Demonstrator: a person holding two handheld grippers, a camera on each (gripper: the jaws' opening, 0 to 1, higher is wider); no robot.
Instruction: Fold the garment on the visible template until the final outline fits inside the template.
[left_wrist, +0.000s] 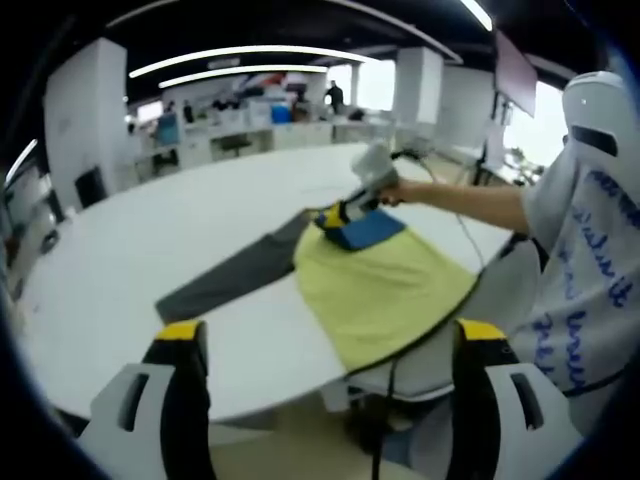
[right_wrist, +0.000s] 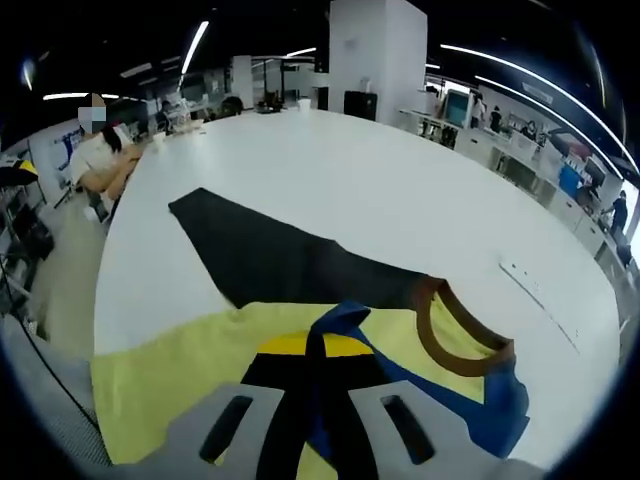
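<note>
The right gripper (right_wrist: 318, 375) is pinching the blue sleeve (right_wrist: 500, 405) of the yellow garment (left_wrist: 385, 285) while the left gripper (left_wrist: 330, 345) is hanging open and empty, so the fabric is risking sliding off the dark template (right_wrist: 270, 260).

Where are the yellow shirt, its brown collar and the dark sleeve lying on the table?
yellow shirt (left_wrist: 385, 290): left gripper view, middle of its body.
brown collar (right_wrist: 432, 340): right gripper view, left curve of the band.
dark sleeve (right_wrist: 265, 255): right gripper view, middle of its length.

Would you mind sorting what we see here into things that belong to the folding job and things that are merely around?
Job:
- yellow garment with blue sleeve and brown collar
- right gripper, shut on the sleeve
- left gripper, open
- white table

Around:
- dark grey cloth
- seated person
- strip on table
</note>
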